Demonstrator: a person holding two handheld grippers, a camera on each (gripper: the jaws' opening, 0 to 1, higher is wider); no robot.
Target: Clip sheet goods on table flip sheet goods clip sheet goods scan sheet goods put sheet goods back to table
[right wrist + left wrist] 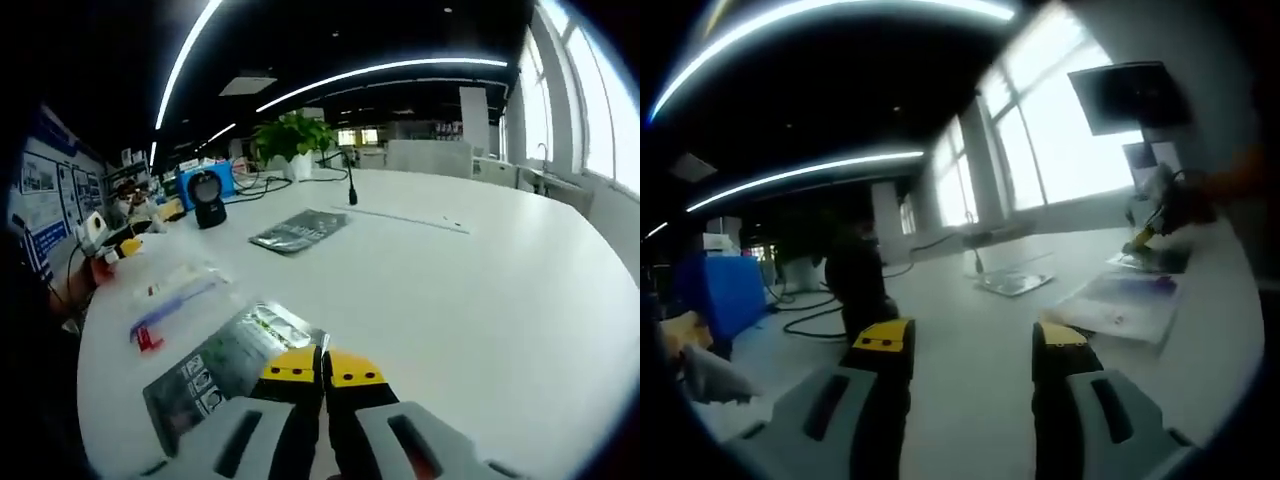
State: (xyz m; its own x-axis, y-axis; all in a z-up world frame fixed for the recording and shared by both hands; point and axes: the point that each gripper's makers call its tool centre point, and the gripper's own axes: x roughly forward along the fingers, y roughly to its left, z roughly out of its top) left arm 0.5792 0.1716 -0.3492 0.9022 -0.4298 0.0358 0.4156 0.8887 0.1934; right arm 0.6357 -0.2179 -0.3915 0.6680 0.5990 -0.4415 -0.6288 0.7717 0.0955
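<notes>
The sheet goods packet point(225, 362) is lying flat on the counter point(480, 290) just beside the nearly closed right hand-held gripper point(323, 368), which is gripping nothing, while the left hand-held gripper point(970, 345) is hovering wide open and empty, seemingly readying to clip.

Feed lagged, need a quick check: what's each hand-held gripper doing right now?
Left hand-held gripper: open, holding nothing.
Right hand-held gripper: jaws shut; a grip on the foil packet cannot be told.
</notes>
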